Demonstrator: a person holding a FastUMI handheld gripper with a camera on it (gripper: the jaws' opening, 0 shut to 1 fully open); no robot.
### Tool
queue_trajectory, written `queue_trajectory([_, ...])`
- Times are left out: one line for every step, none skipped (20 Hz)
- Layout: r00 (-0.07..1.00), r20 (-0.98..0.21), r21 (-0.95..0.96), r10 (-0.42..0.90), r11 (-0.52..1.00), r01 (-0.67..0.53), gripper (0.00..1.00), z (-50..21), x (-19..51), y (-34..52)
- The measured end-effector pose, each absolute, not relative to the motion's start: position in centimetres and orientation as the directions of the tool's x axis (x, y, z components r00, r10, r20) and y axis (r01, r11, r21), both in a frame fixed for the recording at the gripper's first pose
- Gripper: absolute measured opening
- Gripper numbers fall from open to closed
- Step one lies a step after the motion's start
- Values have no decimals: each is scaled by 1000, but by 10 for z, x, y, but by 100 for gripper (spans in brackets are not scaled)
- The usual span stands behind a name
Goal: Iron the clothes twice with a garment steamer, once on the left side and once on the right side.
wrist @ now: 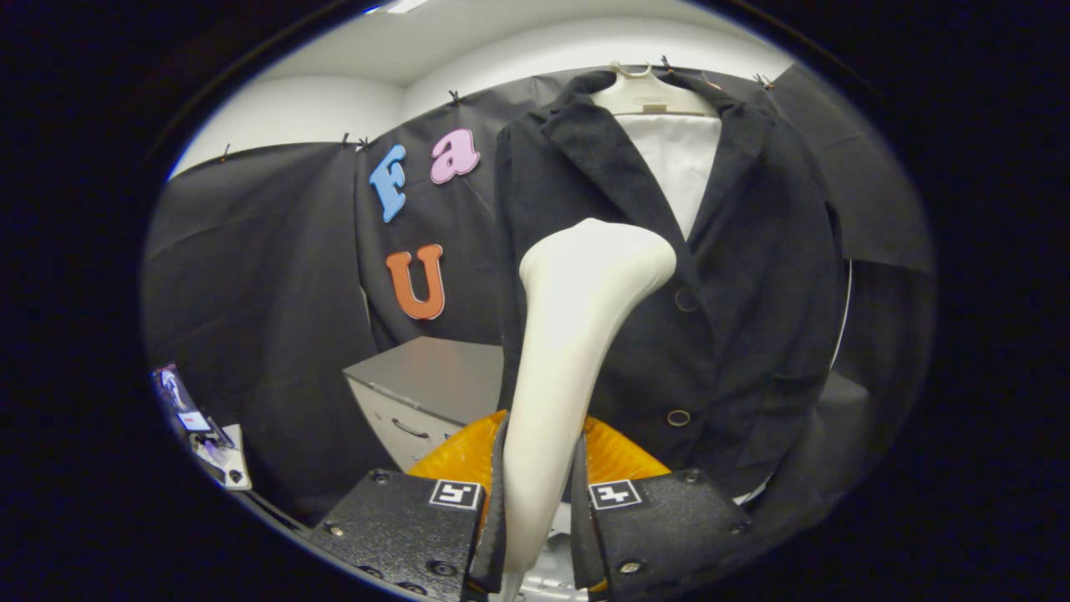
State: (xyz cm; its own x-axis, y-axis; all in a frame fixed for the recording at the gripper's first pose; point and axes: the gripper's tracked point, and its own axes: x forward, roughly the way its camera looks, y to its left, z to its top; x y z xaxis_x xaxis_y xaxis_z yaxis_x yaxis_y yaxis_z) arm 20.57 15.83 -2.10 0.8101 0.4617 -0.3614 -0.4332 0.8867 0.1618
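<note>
Gripper view: my garment steamer [577, 351] stands nearly upright between my two fingers, its long axis running from the handle down at my fingertips up to the wide head, with a slight lean so that the head sits toward the jacket's button line. The flared head points away from me at the dark jacket [669, 276], overlapping the front panel just beside the lapel; I cannot tell whether the head touches the cloth or hangs just in front of it. My gripper [539, 502] is closed on the steamer's handle, both fingers [493, 502] pressing its sides with only the width of the handle between them. Just behind the handle, below the jacket's hem, an amber ribbed part [619, 456] shows on either side of the steamer; I cannot tell what it belongs to.

The jacket hangs on a pale hanger [648, 96] against the booth's black cloth wall [251, 276], with a white shirt [679, 163] showing in its open collar. Two buttons sit on its front: the upper button [685, 299] just beside the steamer head, the lower button [678, 417] further down, near the steamer's neck. Beside the jacket's lower half, on the side away from the buttons, a grey cabinet [426, 380] with a drawer handle stands against the cloth
</note>
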Motion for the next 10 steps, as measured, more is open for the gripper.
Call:
queue_trajectory([809,-370,167,458,889,-426,34,-28,204,158])
queue_trajectory([807,-378,178,454,891,-418,34,-36,200,158])
queue_trajectory([803,-389,193,451,893,-407,34,-46,197,158])
queue_trajectory([796,-401,200,452,892,-405,34,-58,190,160])
queue_trajectory([790,-415,207,452,892,-401,34,-69,186,162])
queue_trajectory([783,-430,211,449,893,-397,34,-81,182,163])
queue_trajectory([778,-442,216,446,895,-391,34,-92,179,163])
queue_trajectory([771,-458,220,443,897,-384,34,-104,175,162])
queue_trajectory([765,-473,227,438,899,-375,34,-116,172,161])
queue_trajectory([756,-490,230,433,901,-367,34,-128,167,161])
